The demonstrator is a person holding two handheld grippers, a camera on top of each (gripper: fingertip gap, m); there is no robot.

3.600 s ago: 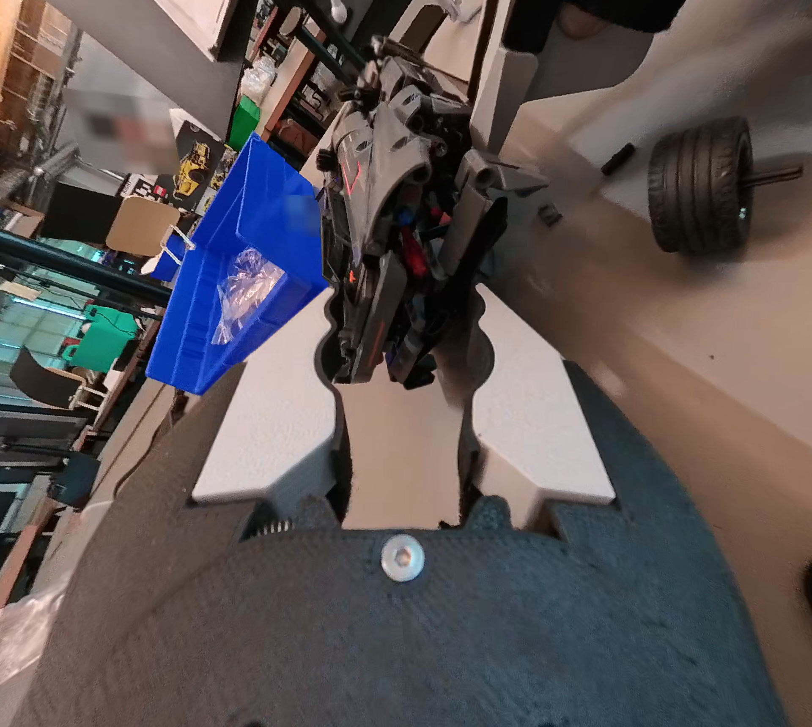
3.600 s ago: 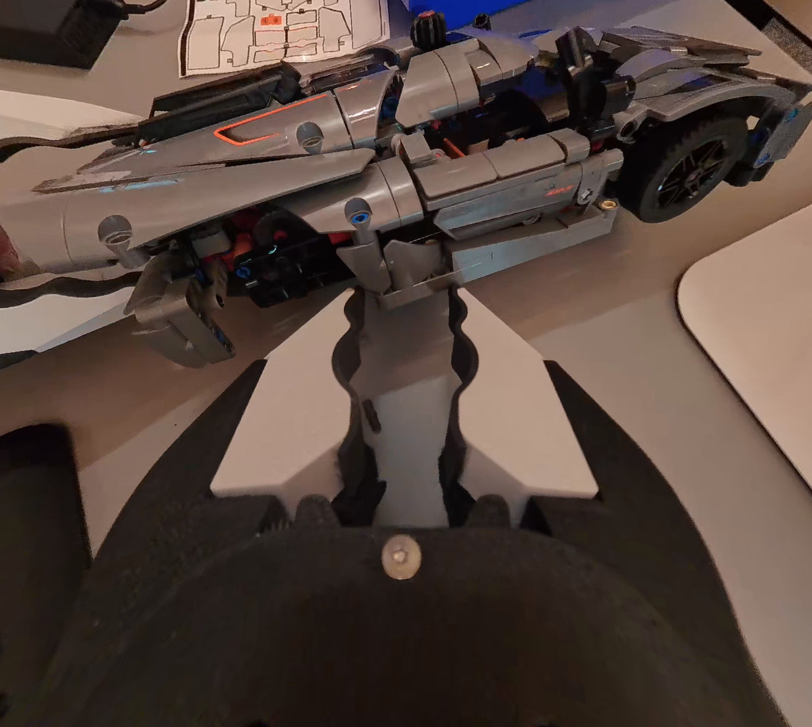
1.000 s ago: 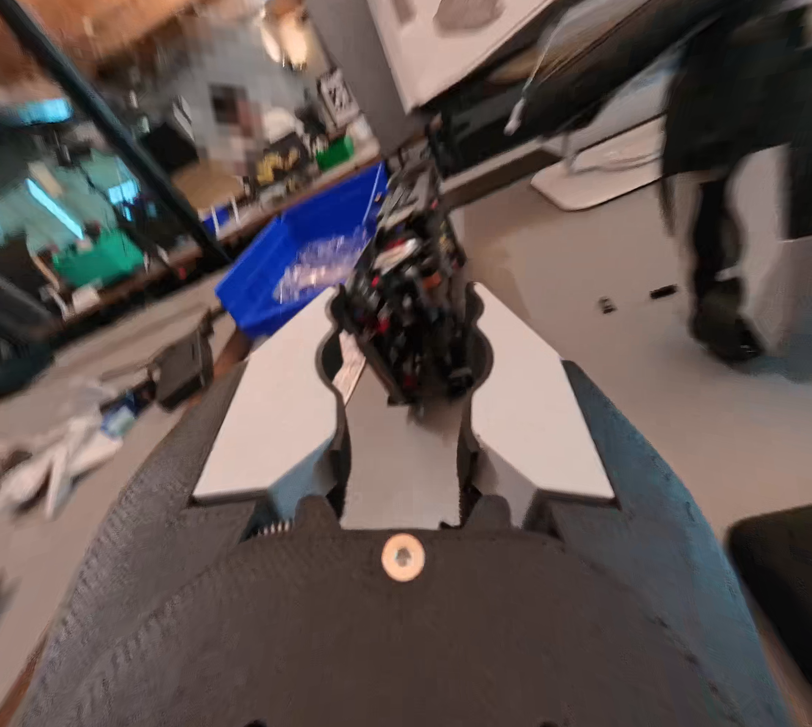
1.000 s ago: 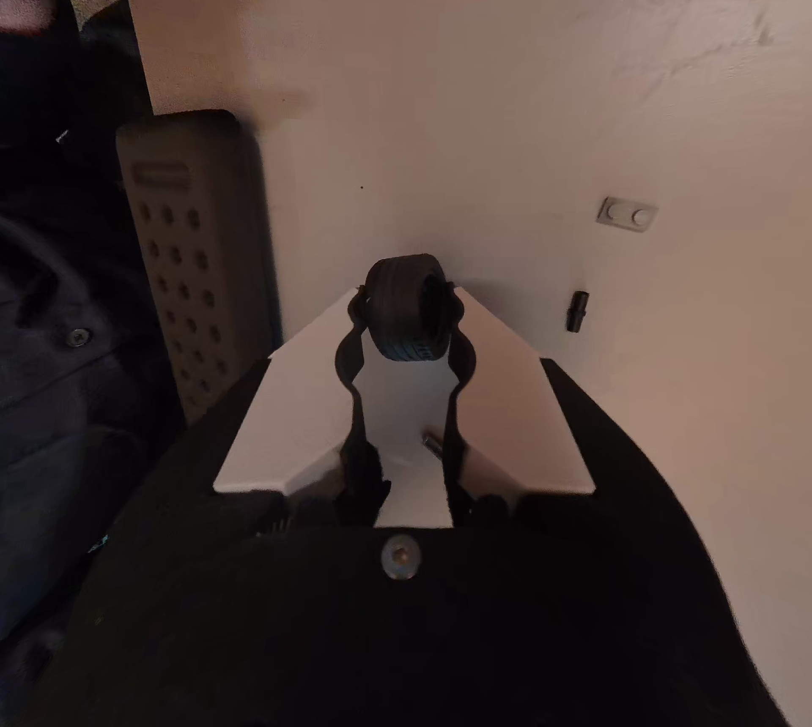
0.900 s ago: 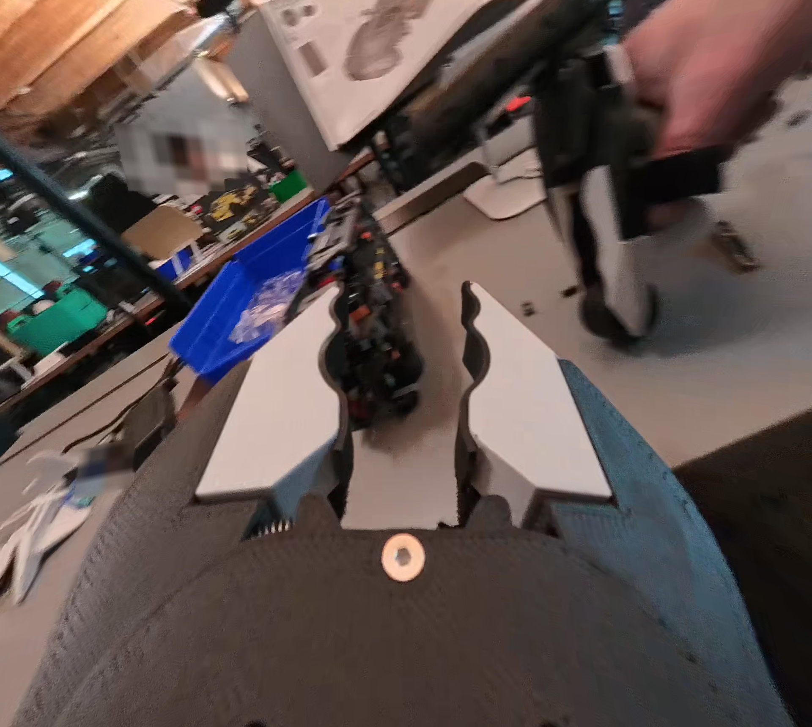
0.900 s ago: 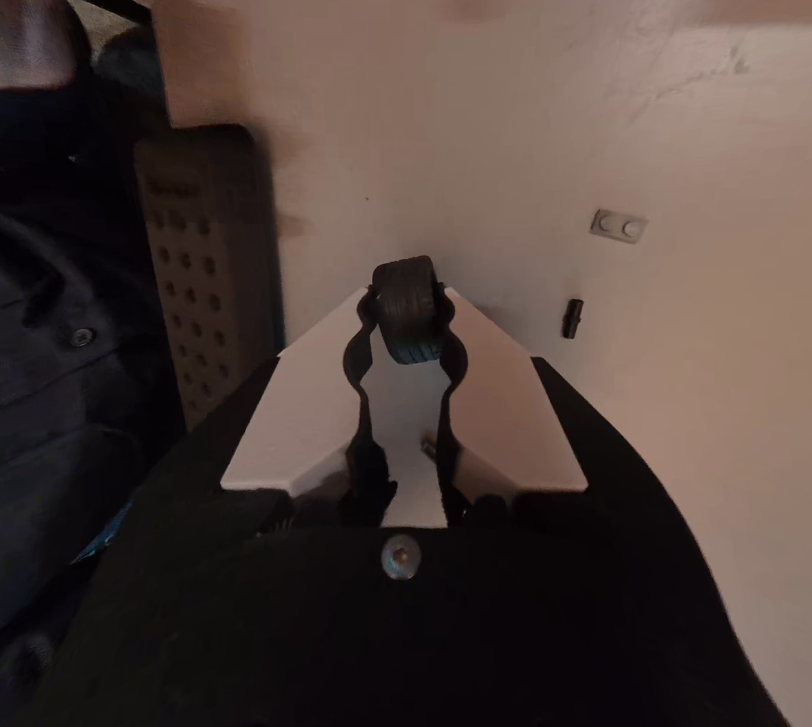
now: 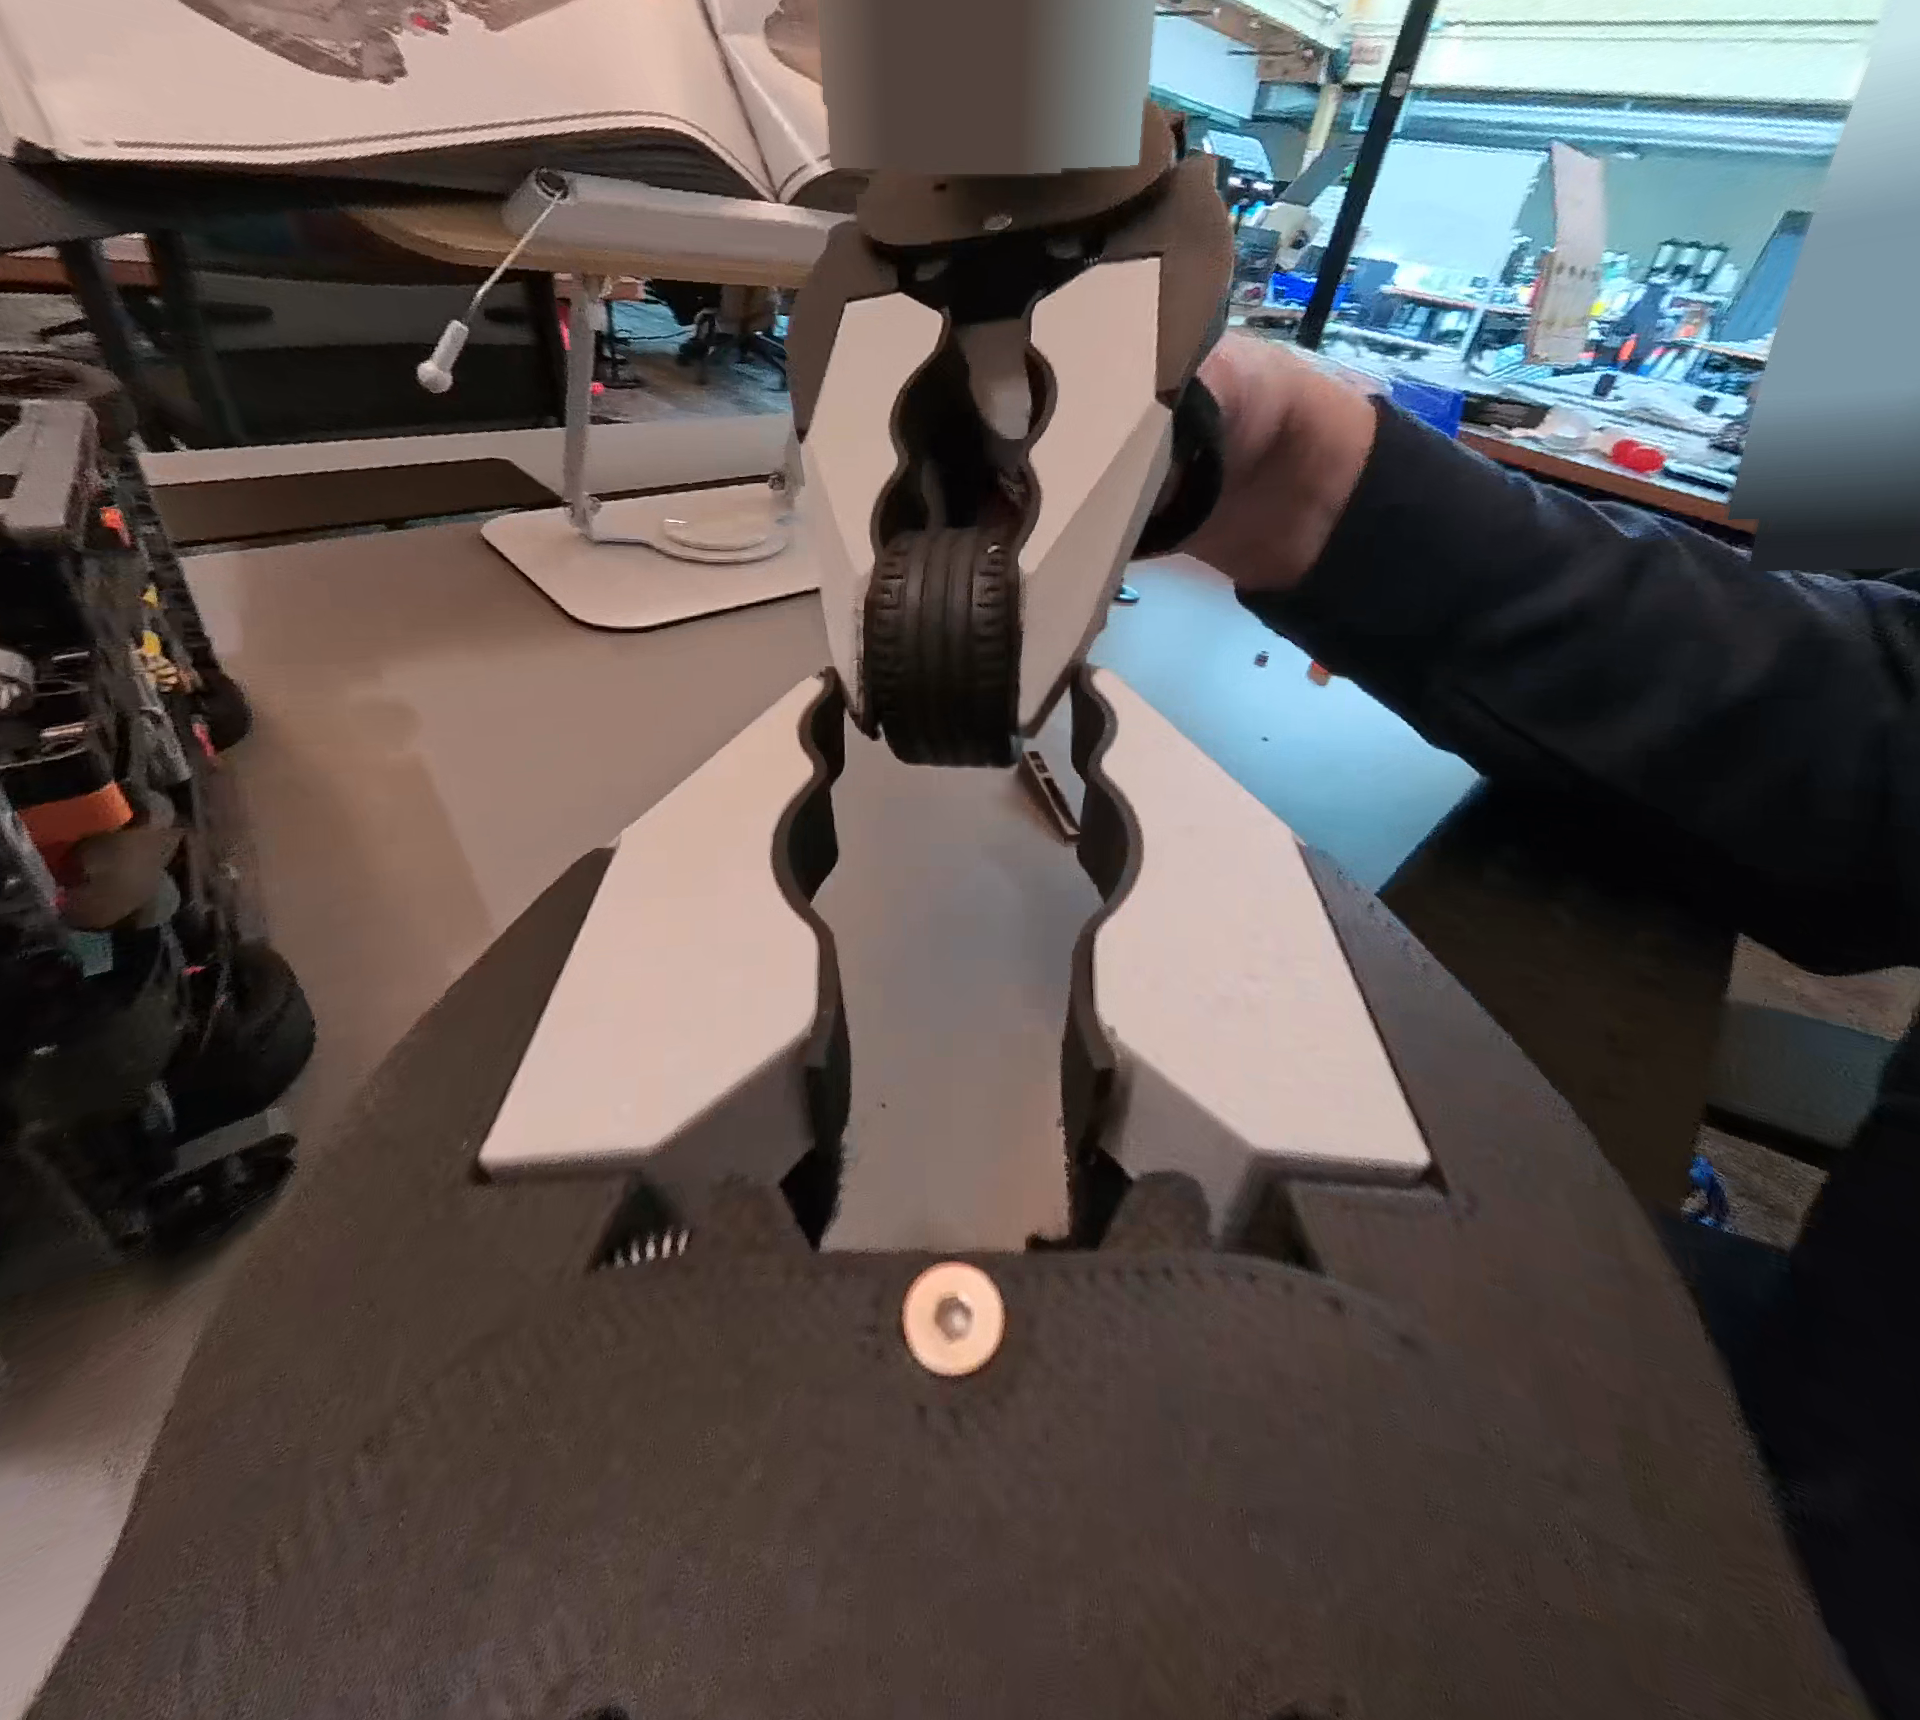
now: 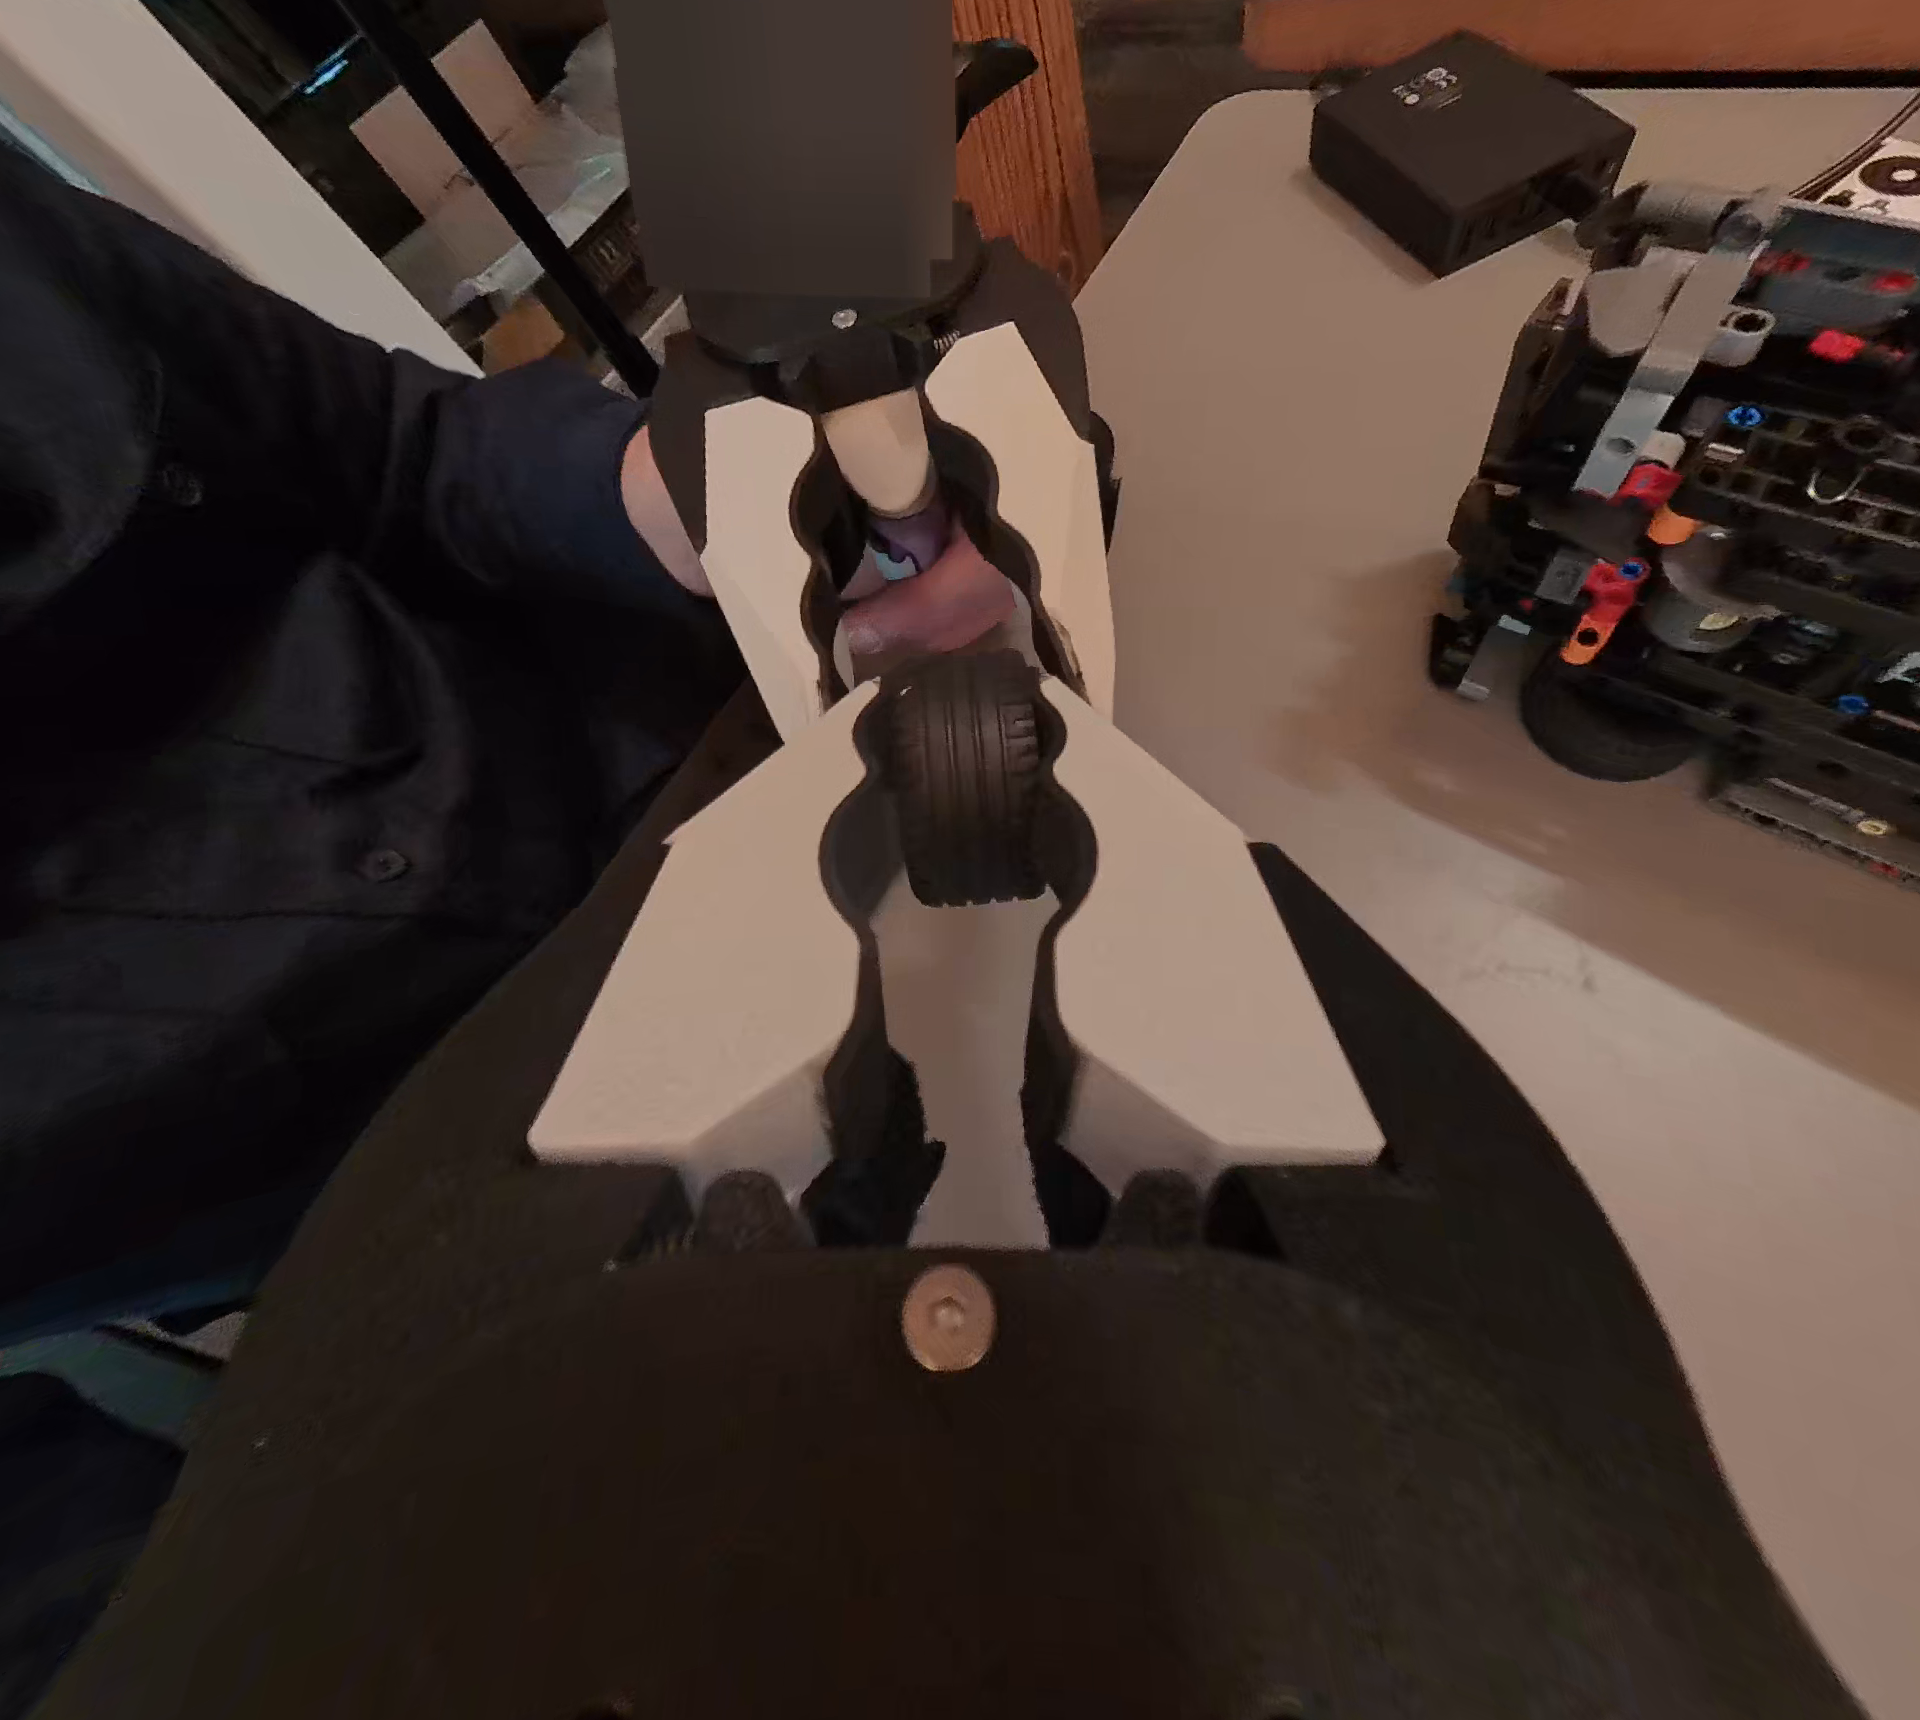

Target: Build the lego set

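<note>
My right gripper (image 8: 961, 720) is shut on a black Lego wheel (image 8: 966, 797), gripping its tyre tread between the fingertips above the table. The left wrist view shows the same wheel (image 7: 940, 642) in the right gripper (image 7: 943, 704), pointing straight at my left gripper (image 7: 951, 704). My left gripper is open and empty, its fingertips just short of the wheel on either side. It also shows in the right wrist view (image 8: 935, 662), facing me. The grey and black Lego car (image 8: 1714, 579) rests on the table, underside showing, at the left edge of the left wrist view (image 7: 104, 735).
An open instruction book (image 7: 364, 8) sits on a white stand (image 7: 665, 558) behind. A black power box (image 8: 1465, 153) lies at the table's far corner by a wooden post (image 8: 966, 8). Small loose pieces (image 7: 1262, 657) lie on the table (image 7: 468, 735). A dark sleeve (image 7: 1558, 631) reaches in. My left and right fingertips are right by each other.
My left gripper has let go of the Lego car, which now rests on the table, and has turned to face the right gripper. The right gripper has lifted the wheel off the table.
</note>
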